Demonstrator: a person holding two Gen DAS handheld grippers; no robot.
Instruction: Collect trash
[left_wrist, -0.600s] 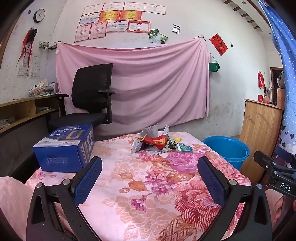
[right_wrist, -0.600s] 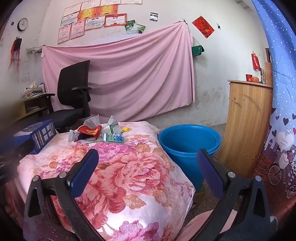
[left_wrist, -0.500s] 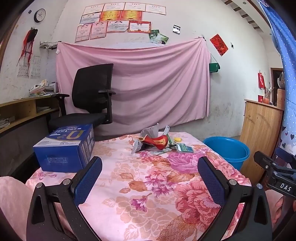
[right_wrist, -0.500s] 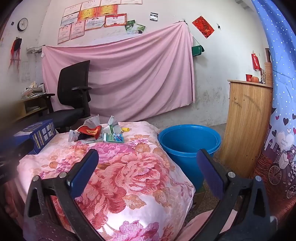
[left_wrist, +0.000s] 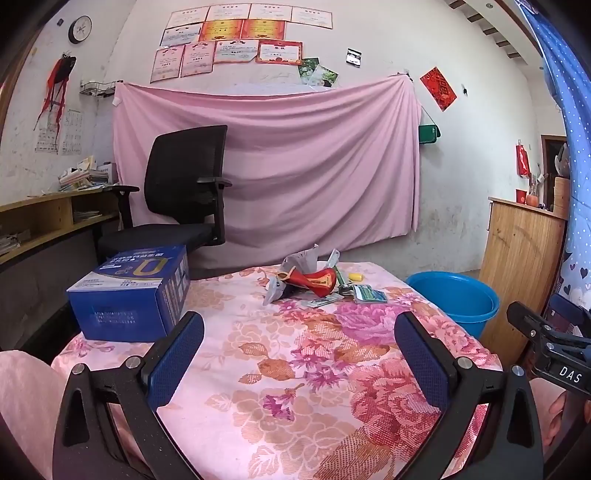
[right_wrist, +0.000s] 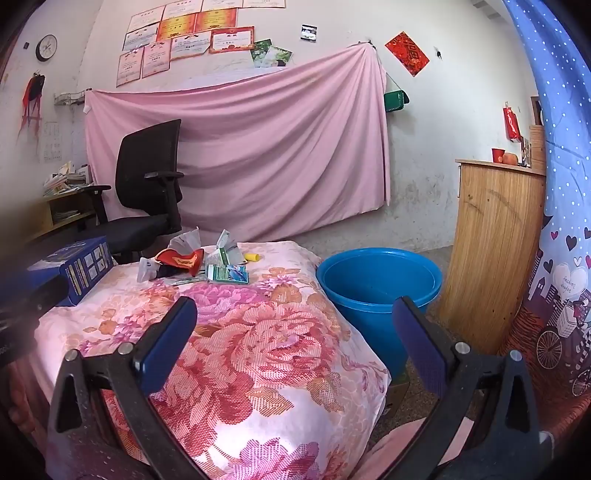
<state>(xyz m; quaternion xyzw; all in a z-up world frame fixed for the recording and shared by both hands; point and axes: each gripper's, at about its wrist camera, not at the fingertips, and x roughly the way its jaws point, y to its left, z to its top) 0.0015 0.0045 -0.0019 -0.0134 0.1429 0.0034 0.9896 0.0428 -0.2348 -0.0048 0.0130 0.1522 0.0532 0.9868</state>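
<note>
Both the left gripper (left_wrist: 299, 354) and right gripper (right_wrist: 291, 332) hang spread wide and empty above the floral table (left_wrist: 295, 369). The right one's housing (left_wrist: 561, 369) reads "DAS". Wrappers (left_wrist: 317, 282) sit beyond, lettering illegible.

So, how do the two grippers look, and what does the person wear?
Each gripper, left and right, has black angular arms with silver screws and blue textured pads. A black part at the left view's edge reads "DAS". Pink cloth at the frame edge may be a sleeve.

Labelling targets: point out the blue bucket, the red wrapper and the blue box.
blue bucket (right_wrist: 373, 295), right wrist view, outer wall.
red wrapper (left_wrist: 321, 282), left wrist view, middle of its red face.
blue box (left_wrist: 122, 315), left wrist view, front face.
</note>
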